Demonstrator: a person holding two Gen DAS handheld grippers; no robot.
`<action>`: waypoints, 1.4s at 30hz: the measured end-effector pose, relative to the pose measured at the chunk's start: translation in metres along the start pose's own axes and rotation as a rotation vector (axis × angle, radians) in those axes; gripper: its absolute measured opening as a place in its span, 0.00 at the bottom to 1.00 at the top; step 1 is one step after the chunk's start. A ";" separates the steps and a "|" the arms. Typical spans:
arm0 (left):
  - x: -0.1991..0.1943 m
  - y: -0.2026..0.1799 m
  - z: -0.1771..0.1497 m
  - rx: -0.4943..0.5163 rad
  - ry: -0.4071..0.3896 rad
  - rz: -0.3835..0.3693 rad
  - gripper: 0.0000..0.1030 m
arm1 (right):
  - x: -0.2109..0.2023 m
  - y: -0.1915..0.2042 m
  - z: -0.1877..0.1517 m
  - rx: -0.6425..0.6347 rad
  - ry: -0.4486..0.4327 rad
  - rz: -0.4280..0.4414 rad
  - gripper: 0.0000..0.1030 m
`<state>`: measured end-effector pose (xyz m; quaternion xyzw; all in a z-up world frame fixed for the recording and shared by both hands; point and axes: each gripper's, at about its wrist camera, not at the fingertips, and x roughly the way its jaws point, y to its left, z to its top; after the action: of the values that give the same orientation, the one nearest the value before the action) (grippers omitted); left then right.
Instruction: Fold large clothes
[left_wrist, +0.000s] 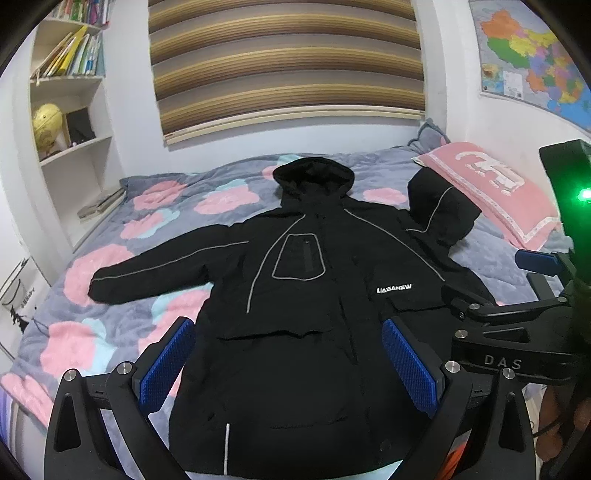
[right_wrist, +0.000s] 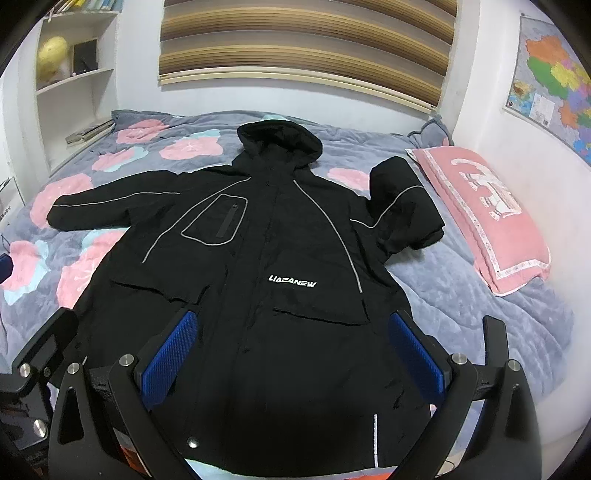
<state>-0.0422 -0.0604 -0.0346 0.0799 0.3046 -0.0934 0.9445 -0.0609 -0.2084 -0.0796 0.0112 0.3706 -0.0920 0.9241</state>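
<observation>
I'm holding both left tongs and right tongs wide open, gripping nothing, over the hem of the black coat lying face-up mid-bed, risking a thin pinch slipping because the padded fabric is bulky.

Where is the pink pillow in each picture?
Left wrist view: the pink pillow lies at the right edge, beside the black coat's bent sleeve.
Right wrist view: the pink pillow lies right of middle, beside that same sleeve.
Shared landmark: the white LIAEANEW lettering.
</observation>
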 end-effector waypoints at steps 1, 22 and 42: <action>0.001 0.000 0.000 -0.002 -0.001 -0.006 0.98 | 0.001 -0.001 0.000 0.002 0.004 -0.001 1.00; -0.008 0.004 -0.006 -0.044 0.007 -0.032 0.98 | -0.012 -0.001 -0.011 0.000 0.003 0.003 1.00; 0.006 -0.023 -0.008 -0.018 0.018 -0.083 0.98 | 0.006 -0.040 -0.028 0.085 0.021 -0.009 1.00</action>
<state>-0.0468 -0.0814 -0.0473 0.0597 0.3169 -0.1291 0.9377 -0.0833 -0.2465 -0.1020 0.0496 0.3761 -0.1119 0.9184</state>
